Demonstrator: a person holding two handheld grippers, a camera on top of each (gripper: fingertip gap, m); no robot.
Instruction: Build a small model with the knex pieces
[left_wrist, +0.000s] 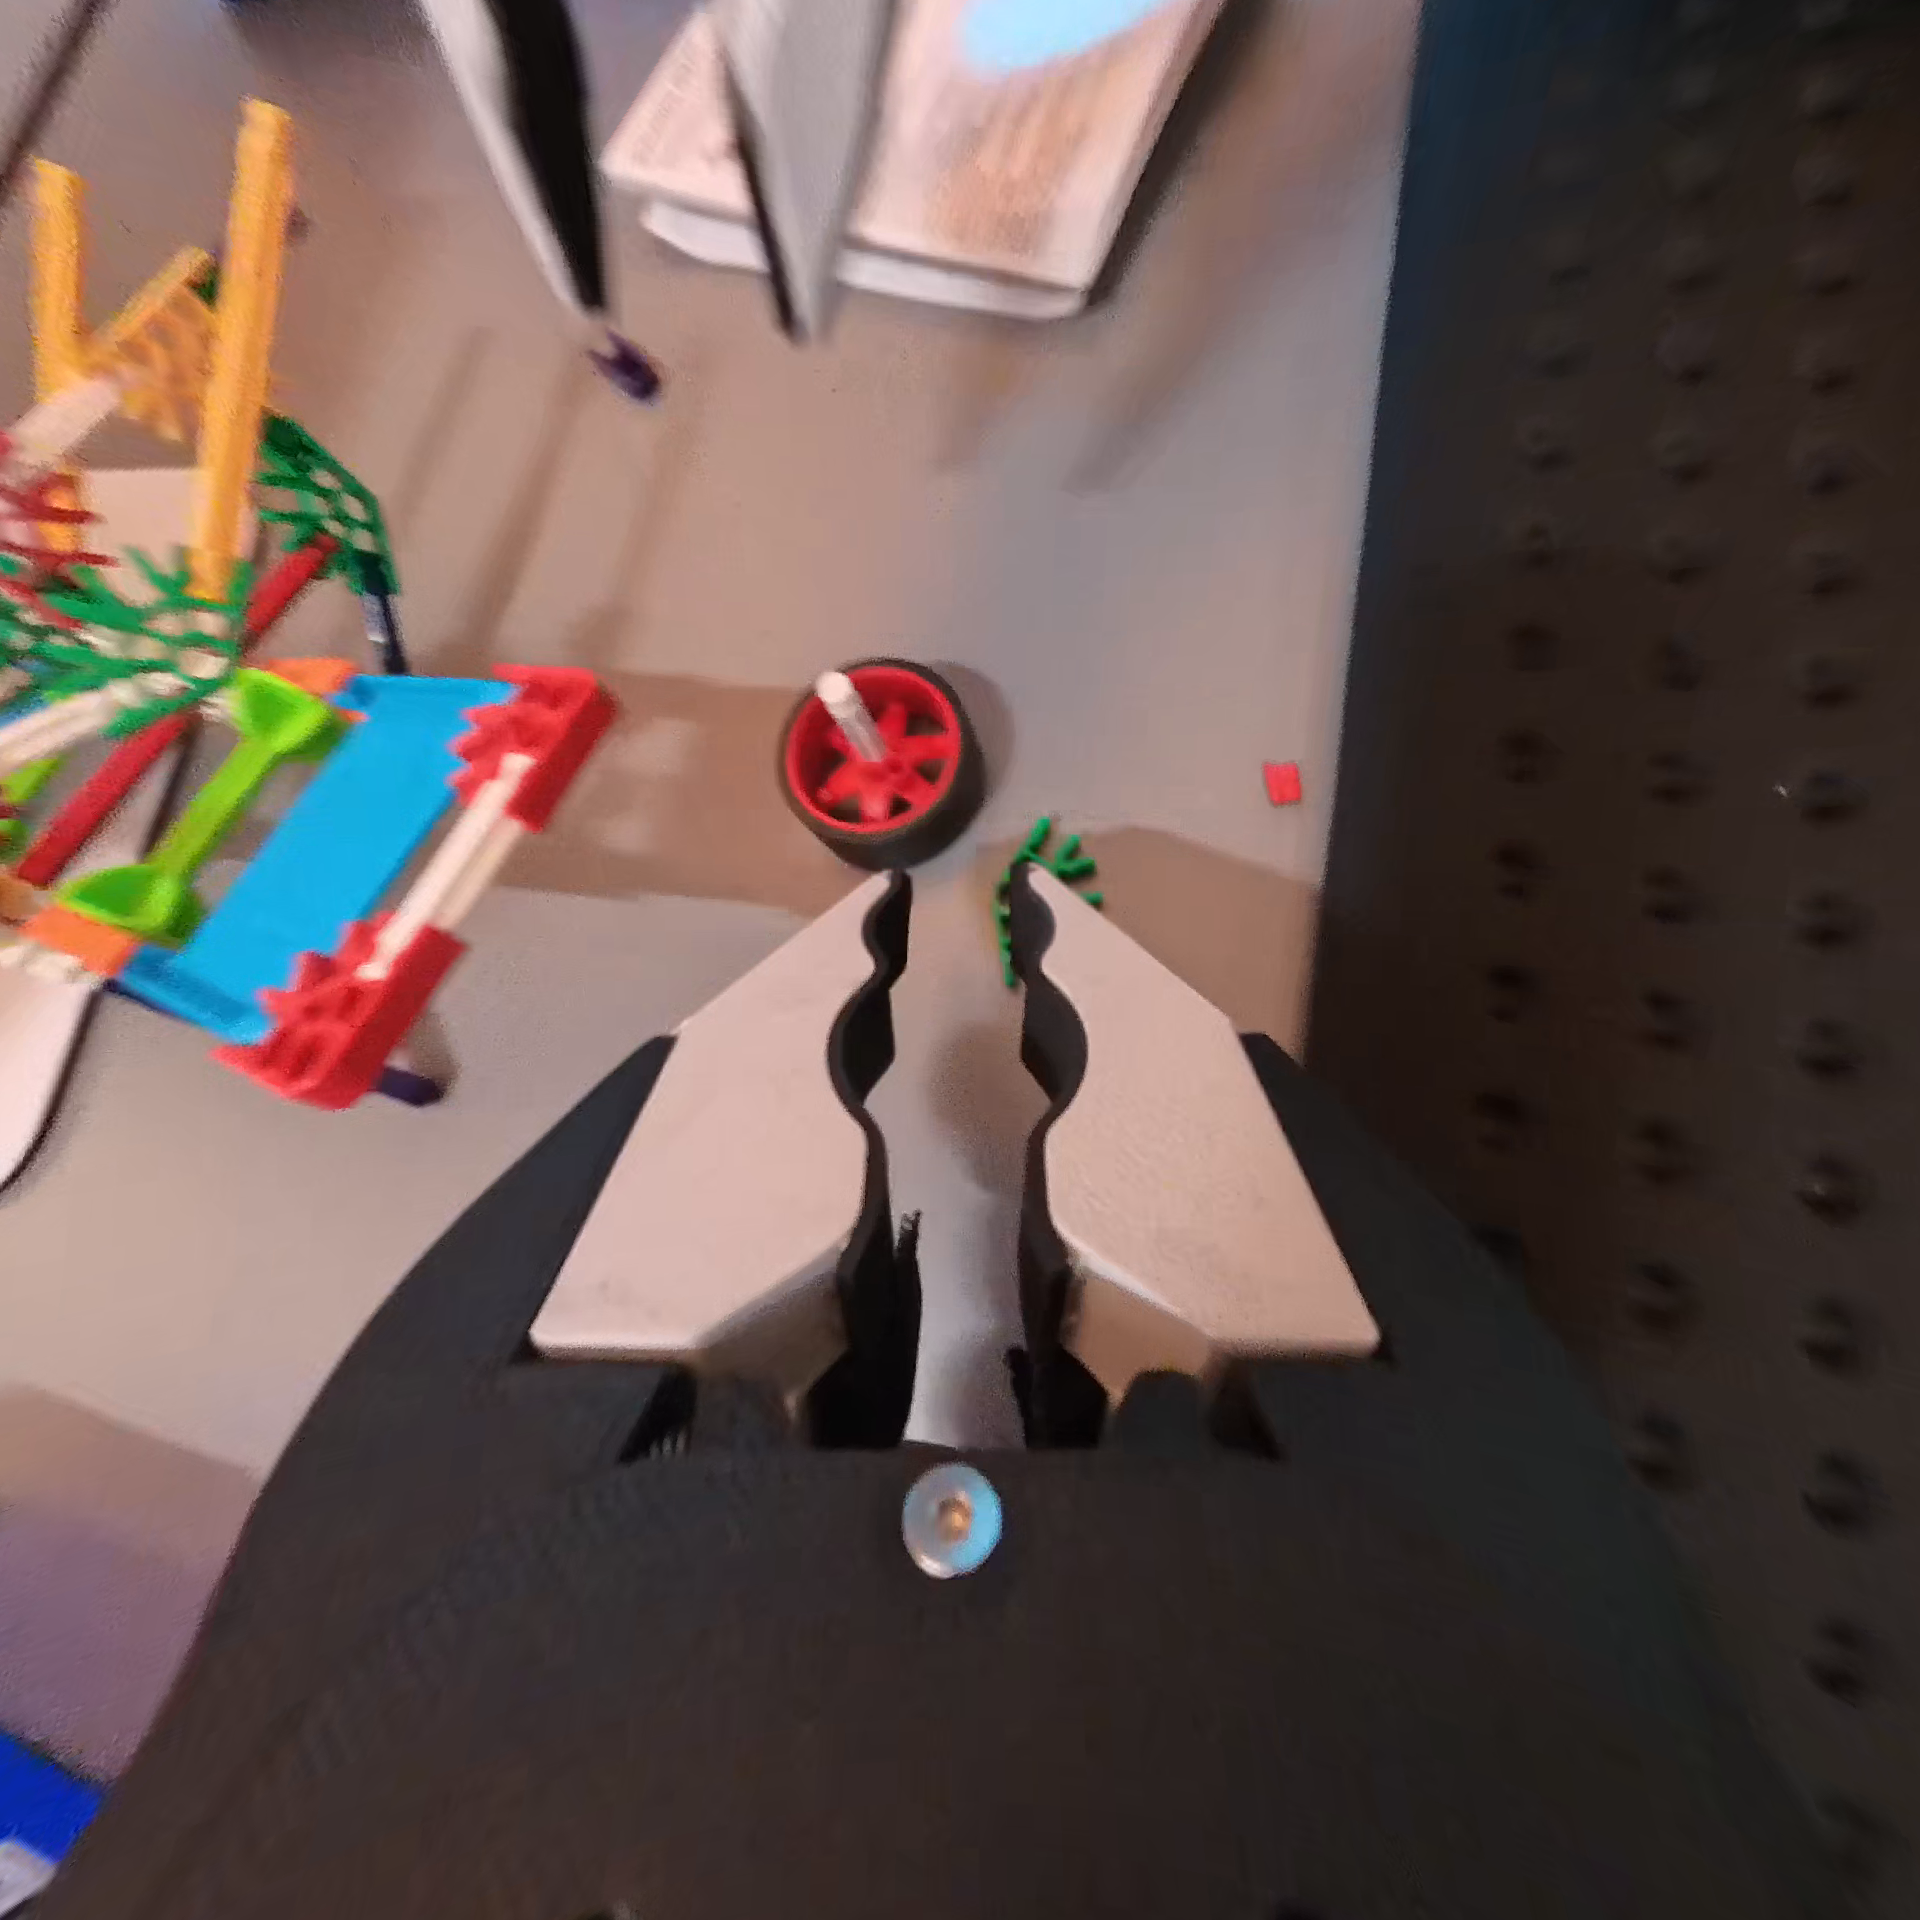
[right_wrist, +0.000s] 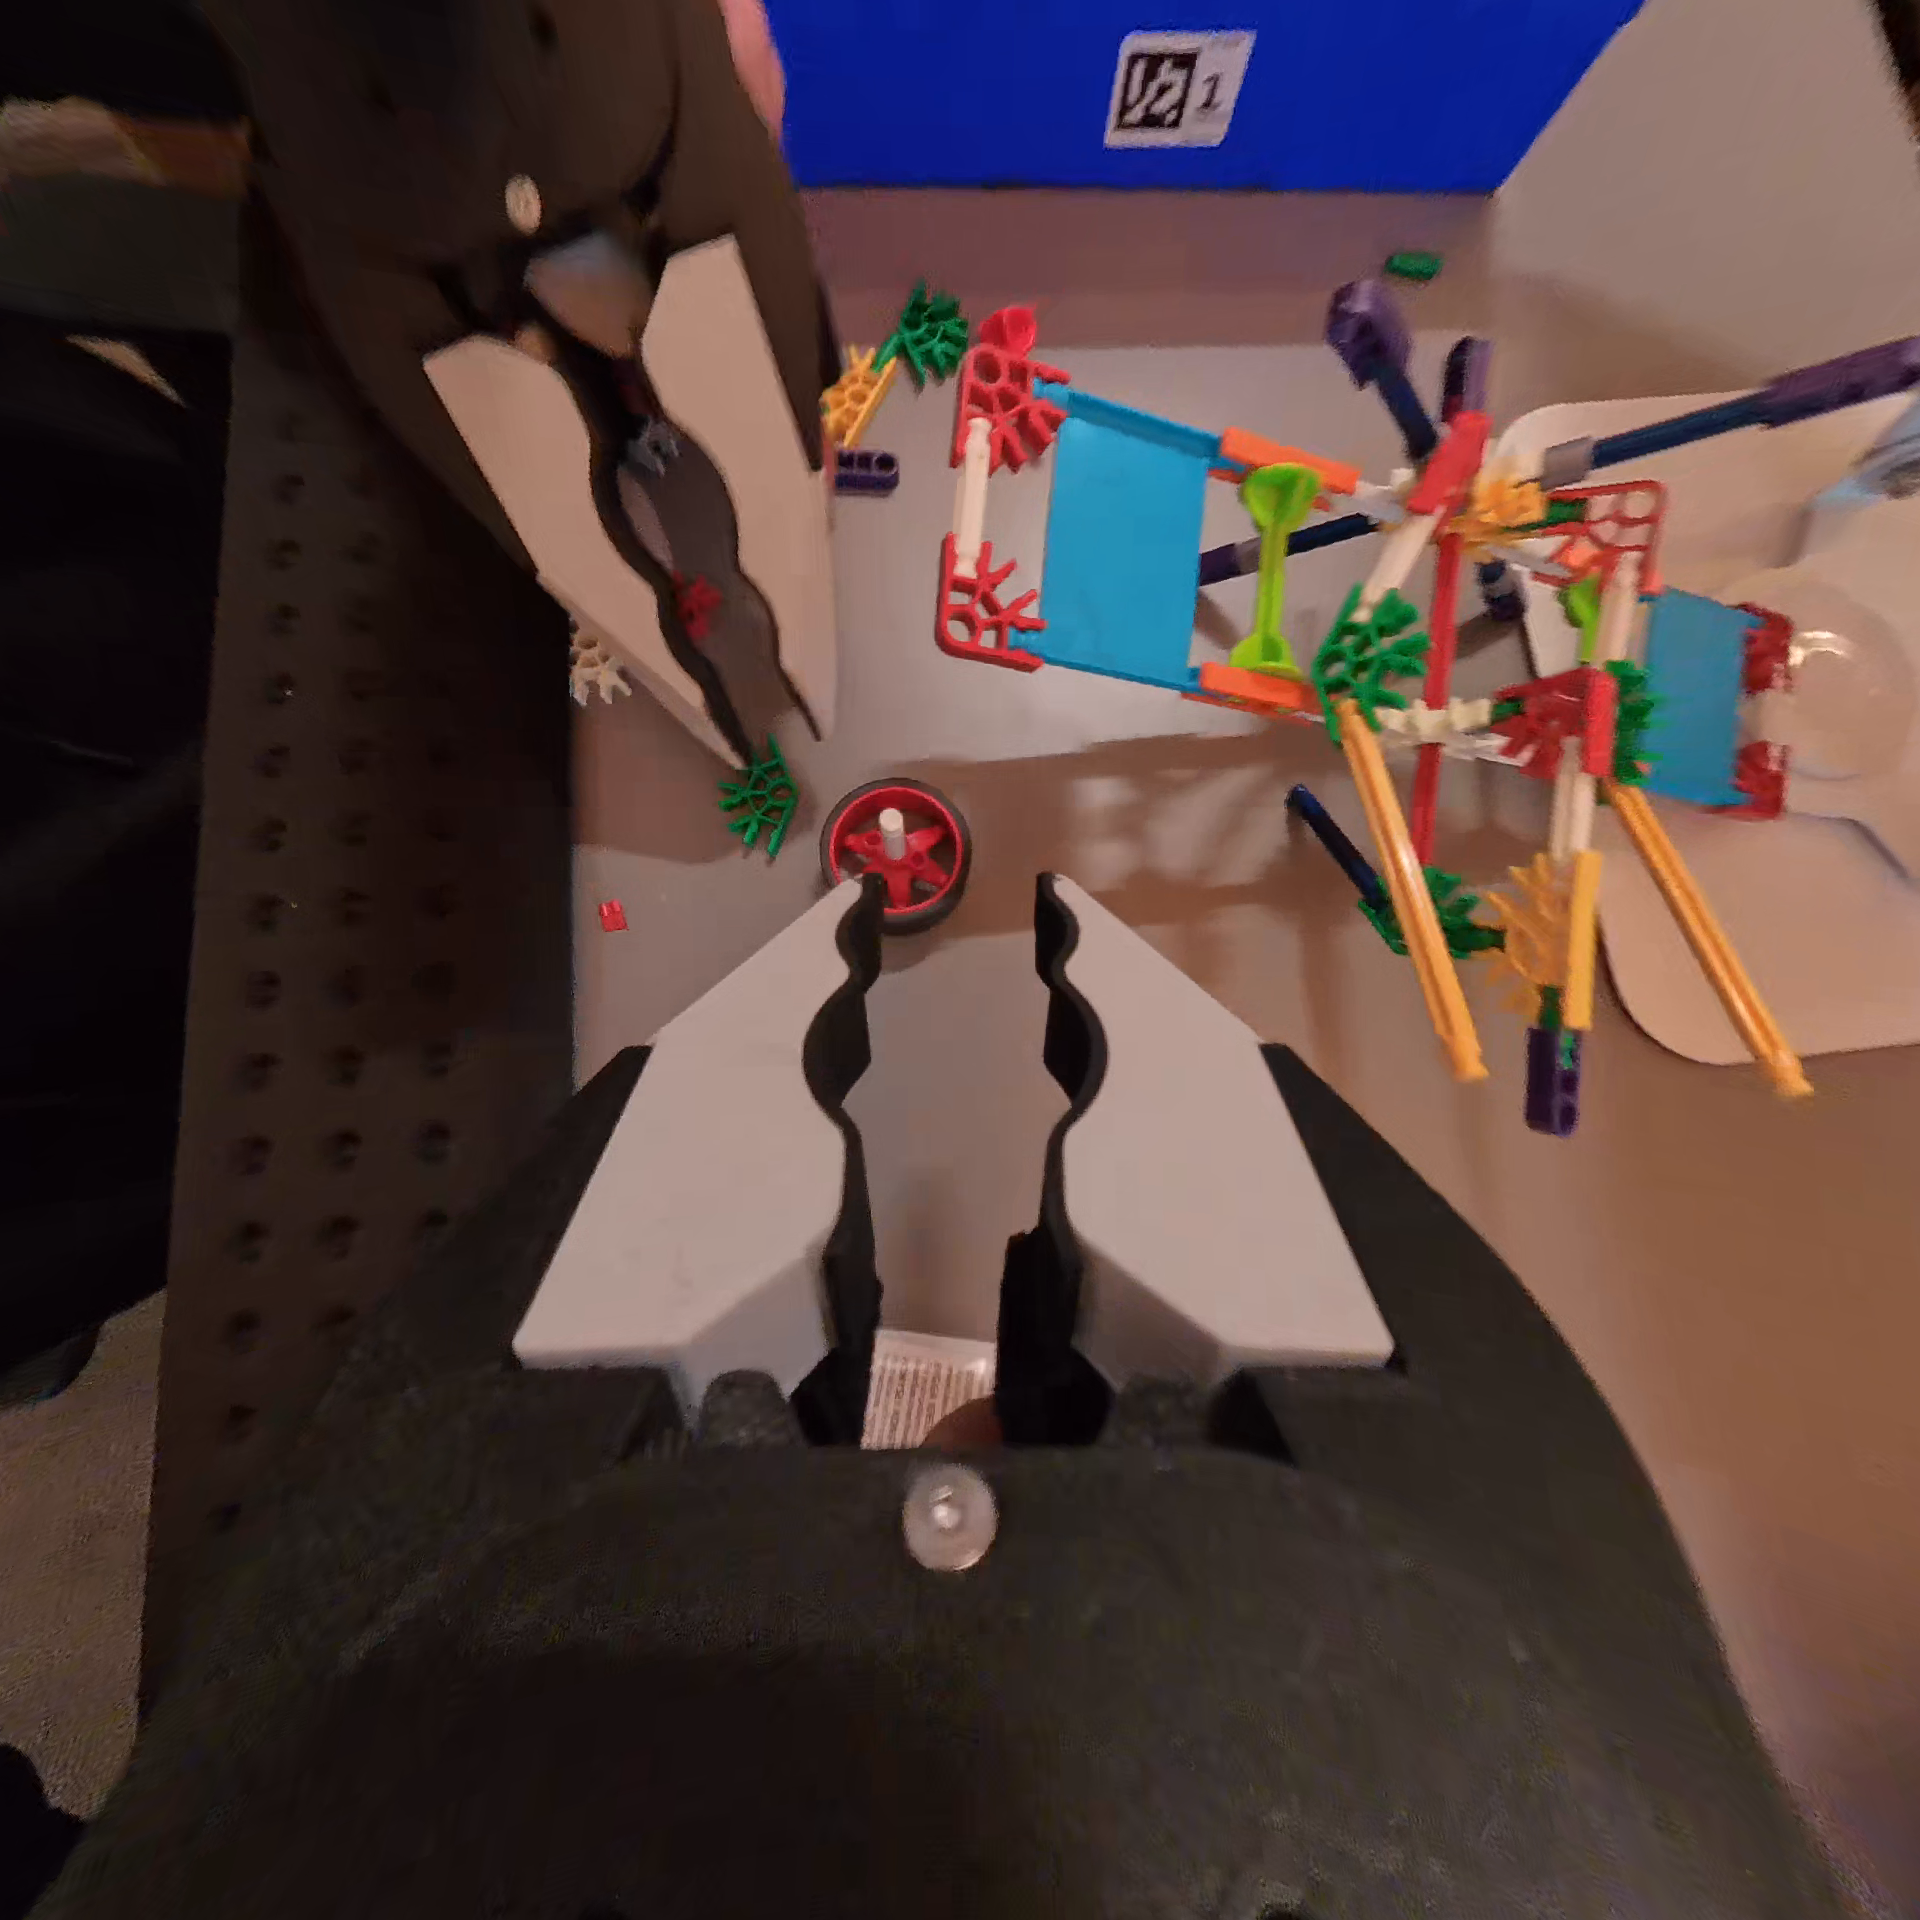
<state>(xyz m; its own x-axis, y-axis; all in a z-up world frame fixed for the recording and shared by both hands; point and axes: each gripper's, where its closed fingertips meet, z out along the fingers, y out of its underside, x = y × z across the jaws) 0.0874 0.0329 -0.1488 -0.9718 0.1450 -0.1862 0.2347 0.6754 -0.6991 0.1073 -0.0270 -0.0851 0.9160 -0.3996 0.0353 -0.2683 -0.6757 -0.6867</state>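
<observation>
Surface: grey table (right_wrist: 1195, 852), black pegboard (right_wrist: 343, 831) alongside.
Left gripper (left_wrist: 961, 883): narrowly parted, empty, above green connector (left_wrist: 1023, 883).
Right gripper (right_wrist: 951, 883): wider, empty.
Wheel (right_wrist: 896, 854): loose, seemingly untouched beside rod model (right_wrist: 1351, 623).

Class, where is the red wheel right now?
The red wheel lies flat on the table, just ahead of the open right gripper, with a green connector at its left in the right wrist view.

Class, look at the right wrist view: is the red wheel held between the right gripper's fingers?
No, the red wheel lies on the table just ahead of the open right gripper.
</observation>
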